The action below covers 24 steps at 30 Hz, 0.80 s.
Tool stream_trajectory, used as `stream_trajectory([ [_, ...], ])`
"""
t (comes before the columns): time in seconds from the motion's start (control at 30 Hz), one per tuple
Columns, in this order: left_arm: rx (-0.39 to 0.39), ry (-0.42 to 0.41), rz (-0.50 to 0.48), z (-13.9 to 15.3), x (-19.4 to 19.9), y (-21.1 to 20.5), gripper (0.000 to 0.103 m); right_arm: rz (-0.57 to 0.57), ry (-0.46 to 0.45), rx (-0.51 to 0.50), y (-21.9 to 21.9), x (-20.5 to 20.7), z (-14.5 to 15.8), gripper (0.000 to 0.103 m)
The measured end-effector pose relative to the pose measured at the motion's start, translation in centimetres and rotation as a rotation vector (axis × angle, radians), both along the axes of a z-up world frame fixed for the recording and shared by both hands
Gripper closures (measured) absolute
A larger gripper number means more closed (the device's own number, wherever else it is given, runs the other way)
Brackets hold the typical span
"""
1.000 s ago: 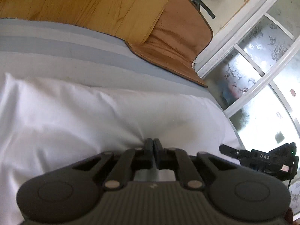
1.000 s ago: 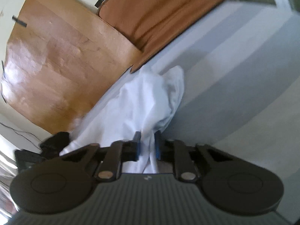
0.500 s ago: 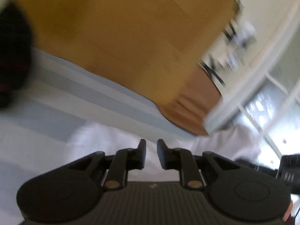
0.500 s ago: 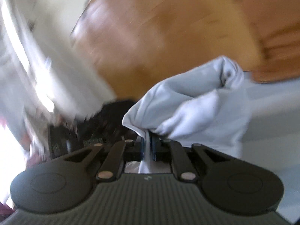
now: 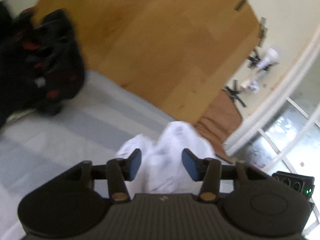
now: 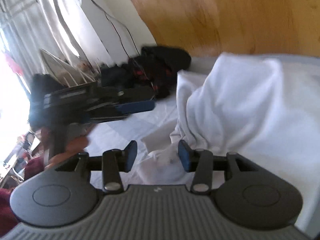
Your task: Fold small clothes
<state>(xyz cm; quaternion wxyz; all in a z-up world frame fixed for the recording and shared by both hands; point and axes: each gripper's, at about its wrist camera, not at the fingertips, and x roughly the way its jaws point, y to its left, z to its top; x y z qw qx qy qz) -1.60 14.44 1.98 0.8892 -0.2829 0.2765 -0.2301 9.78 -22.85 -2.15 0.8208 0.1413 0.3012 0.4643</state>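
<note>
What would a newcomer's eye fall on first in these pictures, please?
First, the crumpled white garment heaped on the pale striped bed, ahead of both open grippers. Next, the dark pile of black and red clothes at the bed's far edge, against the wooden headboard.

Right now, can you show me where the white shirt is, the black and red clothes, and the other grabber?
white shirt (image 6: 240, 104): right wrist view, on its bunched-up middle.
black and red clothes (image 5: 40, 64): left wrist view, on the middle of the dark pile.
left gripper (image 6: 136, 108): right wrist view, on its blue fingertip end.

garment (image 6: 236, 108) on bed (image 5: 50, 132), before headboard (image 5: 160, 40)
</note>
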Motion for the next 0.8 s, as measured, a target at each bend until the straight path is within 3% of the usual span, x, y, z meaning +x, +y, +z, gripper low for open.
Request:
stream_trajectory([
  [0.03,0.014,-0.017,-0.021,0.4,0.4,-0.8,0.041,-0.038,-0.006,0.013,-1.6,-0.2,0.0,0.054],
  [0.07,0.030,-0.027,-0.036,0.8,0.8,-1.8,0.040,-0.082,-0.009,0.024,-3.1,-0.6,-0.1,0.054],
  [0.23,0.189,0.000,-0.099,0.4,2.7,-6.7,0.043,-0.261,0.028,0.080,-8.3,-2.3,-1.7,0.054],
  [0.27,0.223,0.021,-0.101,0.2,3.2,-7.6,0.048,-0.282,0.044,0.084,-8.9,-2.4,-2.2,0.054],
  [0.3,0.264,0.048,-0.096,-0.4,3.7,-8.2,0.071,-0.298,0.062,0.082,-8.7,-2.1,-2.5,0.054],
  [0.33,0.295,0.076,-0.090,-0.8,4.1,-8.5,0.083,-0.313,0.080,0.075,-8.7,-1.8,-2.9,0.054],
  [0.43,0.193,0.117,-0.102,-0.8,4.0,-6.5,0.091,-0.317,0.102,0.077,-8.0,-1.4,-3.5,0.054],
  [0.5,0.145,0.122,-0.091,-0.2,3.0,-4.7,0.092,-0.295,0.089,0.082,-7.6,-1.3,-3.5,0.054],
  [0.6,0.144,0.120,-0.061,0.5,0.9,-2.9,0.092,-0.249,0.024,0.067,-6.5,-1.7,-2.5,0.055],
  [0.67,0.160,0.148,-0.032,0.4,1.1,-2.8,0.085,-0.244,0.029,0.017,-5.3,-1.2,-3.0,0.055],
  [0.73,0.181,0.184,-0.010,0.0,1.9,-3.3,0.071,-0.274,0.068,-0.034,-4.4,-0.2,-4.0,0.055],
  [0.8,0.184,0.180,-0.003,0.2,1.7,-3.9,0.069,-0.297,0.088,0.005,-4.5,0.2,-4.5,0.054],
])
